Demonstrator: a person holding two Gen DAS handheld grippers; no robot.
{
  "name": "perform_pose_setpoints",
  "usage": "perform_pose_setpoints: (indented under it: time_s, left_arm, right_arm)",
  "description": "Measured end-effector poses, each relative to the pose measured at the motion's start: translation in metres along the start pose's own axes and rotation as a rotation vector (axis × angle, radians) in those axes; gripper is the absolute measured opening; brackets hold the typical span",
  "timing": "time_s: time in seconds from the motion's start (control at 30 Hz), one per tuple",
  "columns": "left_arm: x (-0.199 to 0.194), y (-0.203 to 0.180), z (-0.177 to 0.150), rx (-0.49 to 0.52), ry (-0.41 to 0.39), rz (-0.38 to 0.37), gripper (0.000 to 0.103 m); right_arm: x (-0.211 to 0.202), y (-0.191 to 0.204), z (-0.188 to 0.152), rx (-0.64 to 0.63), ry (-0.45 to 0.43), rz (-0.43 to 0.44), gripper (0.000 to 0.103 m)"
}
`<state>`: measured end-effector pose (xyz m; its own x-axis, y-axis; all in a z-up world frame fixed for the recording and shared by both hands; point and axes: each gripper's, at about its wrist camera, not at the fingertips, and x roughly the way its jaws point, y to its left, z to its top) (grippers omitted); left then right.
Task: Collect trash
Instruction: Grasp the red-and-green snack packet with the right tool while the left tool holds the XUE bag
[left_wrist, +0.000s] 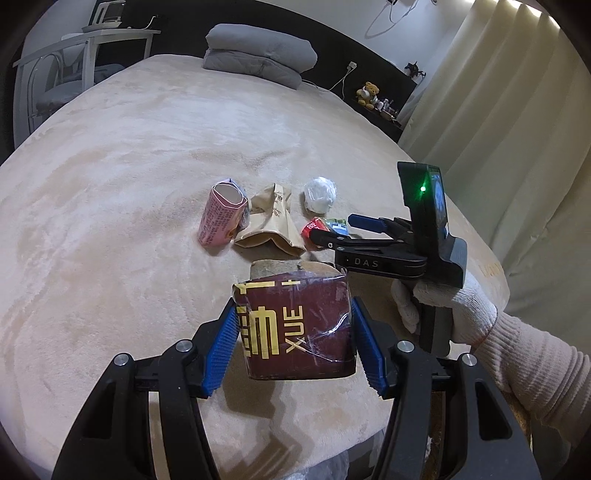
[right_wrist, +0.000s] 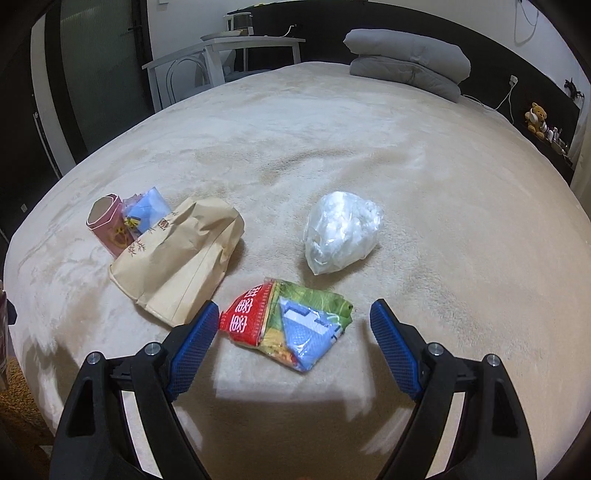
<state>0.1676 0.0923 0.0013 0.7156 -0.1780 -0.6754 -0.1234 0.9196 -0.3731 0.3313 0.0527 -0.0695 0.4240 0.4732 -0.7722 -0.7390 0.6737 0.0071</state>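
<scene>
On the bed (right_wrist: 332, 147), near its front edge, the trash lies in a loose cluster: a pink carton (right_wrist: 109, 229), a brown paper bag (right_wrist: 184, 266), a white plastic wad (right_wrist: 341, 232) and a flat colourful wrapper (right_wrist: 288, 321). I read this grouping as a staged set, each piece kept apart enough for a single pick.

My left gripper (left_wrist: 291, 332) holds a dark red box (left_wrist: 295, 328) wrapped in clear film. Jaws closed about halfway, blue pads pressed flat on its two side faces; the box is raised clear of the bed. Holding it across the flat sides looks sensible, since the film is slippery and the corners would slide.

My right gripper (right_wrist: 291, 332) is low over the wrapper. Jaws spread wide, holding nothing. The left pad sits just beside the wrapper's red end; whether it touches, I cannot tell. The right pad stands apart from the wrapper's other edge.

Judgement: wrapper is the next pick. It is thin and limp, so the pads must come down to the blanket before closing, or they may pinch fabric instead.
</scene>
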Motion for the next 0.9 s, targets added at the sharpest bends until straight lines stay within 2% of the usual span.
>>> perform_pose_setpoints:
  time_s: [0.2,0.4,0.5,0.7,0.8,0.9]
  left_arm:
    - [0.003,0.0,0.0,-0.001,0.006,0.001,0.058]
    - [0.006,-0.001,-0.001,0.003,0.012,0.006,0.058]
    - [0.007,-0.002,-0.002,0.004,0.013,0.01,0.058]
    - [0.007,-0.002,-0.002,0.006,0.015,0.01,0.058]
    - [0.009,-0.002,-0.003,0.01,0.017,0.008,0.058]
    - [0.008,-0.002,-0.003,0.015,0.014,0.008,0.058]
  right_arm:
    - [0.009,0.003,0.0,-0.039,0.013,0.02,0.083]
    - [0.009,0.009,0.0,-0.087,-0.003,-0.005,0.083]
    - [0.011,0.01,0.0,-0.099,0.003,0.004,0.09]
    - [0.013,0.012,0.001,-0.113,-0.002,-0.01,0.09]
    - [0.012,0.012,0.001,-0.118,0.005,-0.021,0.074]
    - [0.011,0.011,0.0,-0.113,0.009,-0.02,0.073]
